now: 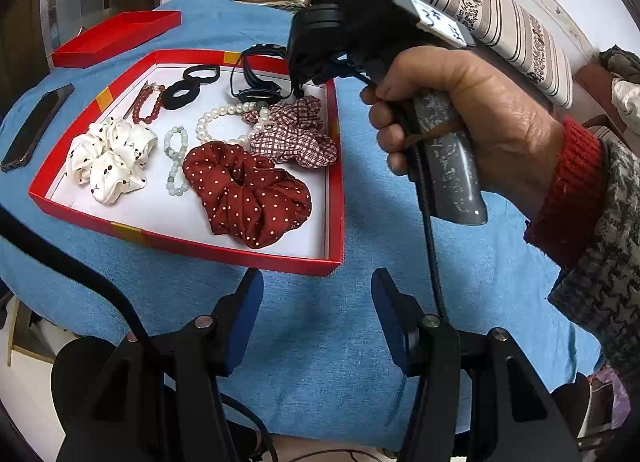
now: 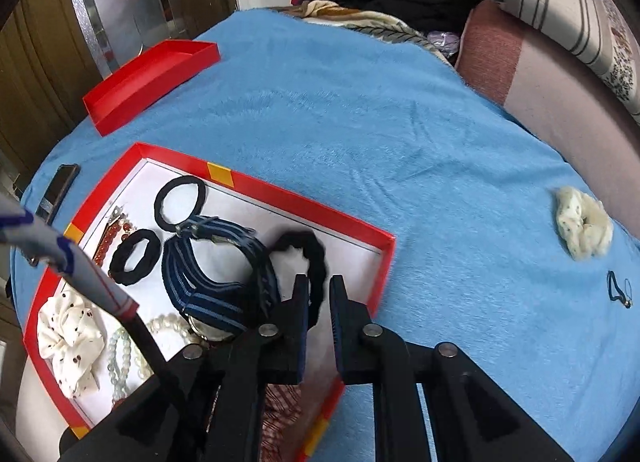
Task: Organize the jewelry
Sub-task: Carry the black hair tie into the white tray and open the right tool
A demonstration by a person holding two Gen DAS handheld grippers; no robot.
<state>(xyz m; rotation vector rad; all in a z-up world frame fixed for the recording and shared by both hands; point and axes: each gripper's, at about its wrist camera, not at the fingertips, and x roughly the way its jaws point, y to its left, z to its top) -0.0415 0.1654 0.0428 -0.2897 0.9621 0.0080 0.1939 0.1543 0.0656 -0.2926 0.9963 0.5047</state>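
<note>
Our right gripper (image 2: pixel 319 294) hangs over the tray (image 2: pixel 280 191) with its jaws a narrow gap apart and gripping nothing, though a black tie (image 2: pixel 316 250) lies blurred just ahead of the tips, seemingly dropping free. Our left gripper (image 1: pixel 318 294) waits with wide, empty jaws short of the tray's near rim. We judge it best to lift straight up without snagging the tie, then swing right toward the cream scrunchie (image 2: pixel 582 223) and small blue tie (image 2: pixel 618 288), well off beyond the right jaw.
</note>
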